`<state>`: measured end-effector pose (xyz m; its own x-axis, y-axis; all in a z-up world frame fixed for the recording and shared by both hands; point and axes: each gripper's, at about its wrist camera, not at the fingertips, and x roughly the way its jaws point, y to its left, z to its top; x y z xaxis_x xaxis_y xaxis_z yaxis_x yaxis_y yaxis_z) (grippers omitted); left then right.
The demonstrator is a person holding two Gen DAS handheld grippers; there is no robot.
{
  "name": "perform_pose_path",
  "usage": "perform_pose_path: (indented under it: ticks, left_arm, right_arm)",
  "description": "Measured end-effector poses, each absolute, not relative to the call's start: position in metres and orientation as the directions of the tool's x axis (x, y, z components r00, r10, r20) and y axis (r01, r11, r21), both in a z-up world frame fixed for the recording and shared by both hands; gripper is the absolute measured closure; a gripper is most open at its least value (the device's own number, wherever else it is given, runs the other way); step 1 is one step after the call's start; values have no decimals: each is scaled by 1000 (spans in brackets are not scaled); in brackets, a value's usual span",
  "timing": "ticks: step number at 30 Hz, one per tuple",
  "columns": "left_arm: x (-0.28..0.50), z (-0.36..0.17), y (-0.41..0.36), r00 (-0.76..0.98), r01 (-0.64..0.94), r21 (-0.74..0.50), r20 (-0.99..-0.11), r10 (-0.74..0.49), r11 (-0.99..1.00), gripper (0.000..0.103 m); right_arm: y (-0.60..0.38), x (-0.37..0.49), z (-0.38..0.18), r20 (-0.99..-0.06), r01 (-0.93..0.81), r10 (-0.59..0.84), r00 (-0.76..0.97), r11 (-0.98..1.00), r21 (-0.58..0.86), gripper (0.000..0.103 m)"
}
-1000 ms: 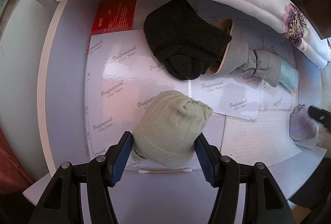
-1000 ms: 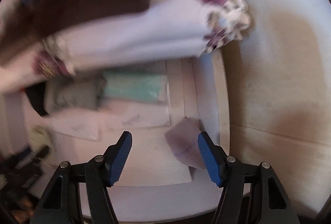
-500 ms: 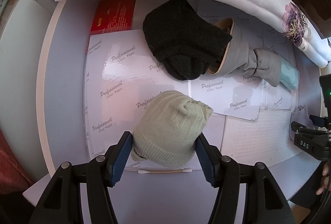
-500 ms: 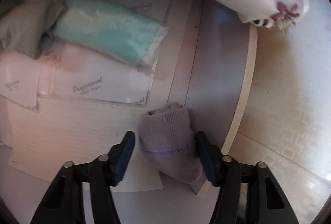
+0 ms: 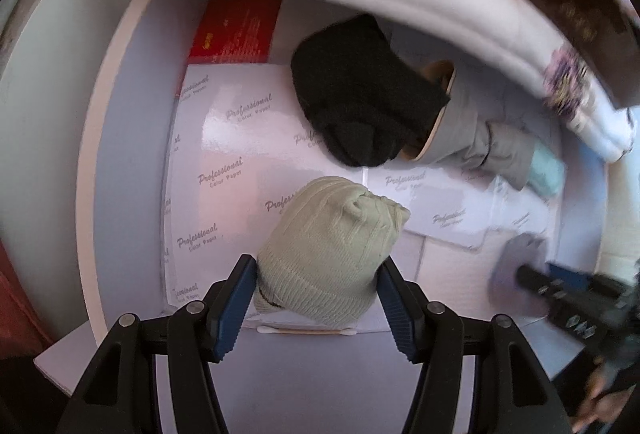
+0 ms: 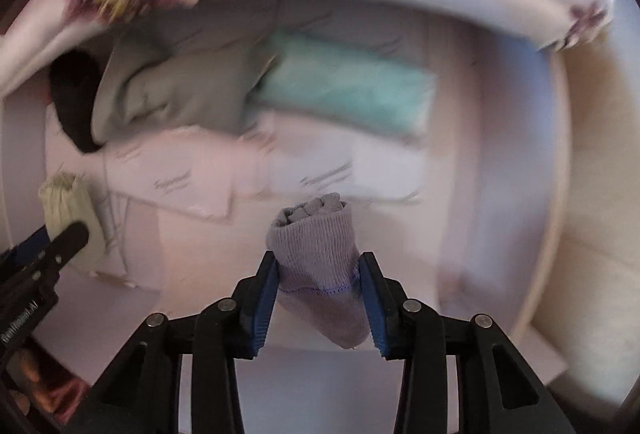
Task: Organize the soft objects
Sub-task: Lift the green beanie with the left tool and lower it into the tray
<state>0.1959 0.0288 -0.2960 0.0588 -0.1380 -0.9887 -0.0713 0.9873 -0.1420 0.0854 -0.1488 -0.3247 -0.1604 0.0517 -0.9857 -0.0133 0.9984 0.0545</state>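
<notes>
Right wrist view shows the right gripper (image 6: 318, 298) closing its jaws onto a rolled lilac sock (image 6: 320, 266) on the white shelf (image 6: 500, 193), apparently for lifting; the left gripper (image 5: 316, 298) brackets a pale green knit roll (image 5: 328, 254), pads touching its sides.

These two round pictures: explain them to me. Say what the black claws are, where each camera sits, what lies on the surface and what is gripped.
No robot here: a person holds a two-finger clamp in each hand, with a wide-angle camera on each looking down along its fingers. The left gripper has a pale green rolled sock between its blue pads, touching both. The right gripper is closing on a lilac rolled sock. On the white table lie glossy paper sheets, a black sock, a grey cloth and a teal packet.
</notes>
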Motion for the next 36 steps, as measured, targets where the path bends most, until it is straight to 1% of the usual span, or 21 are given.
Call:
perform_pose_path:
  ticks: [5,9,23,29,36]
  left_arm:
    - [195,-285,37,88,-98,-171,-983,-163,980,42]
    - [192,-276,42,110,-113,-189,-978,-177,975,42]
    - [184,-241,37,189,-90,-195,-966,-175,977,42]
    - [180,-213,39,285,-73,-258,-931,-227,963,42]
    - [186,-161,51,428,-69,-375,-848,-313,924,42]
  right_arm:
    - [-151,85,-328,-985,9,60,-161,998,60,58]
    - [-164,89,-327,-985,27,69,-160,997,66,58]
    - [-123,81,-339,-992,-85,-13,-129,996,-2,53]
    - [-109,74,-334,-993,-128,-40,-113,991,-25,53]
    - [-96,69,-333,-993,-165,-64,-101,985,-46,53]
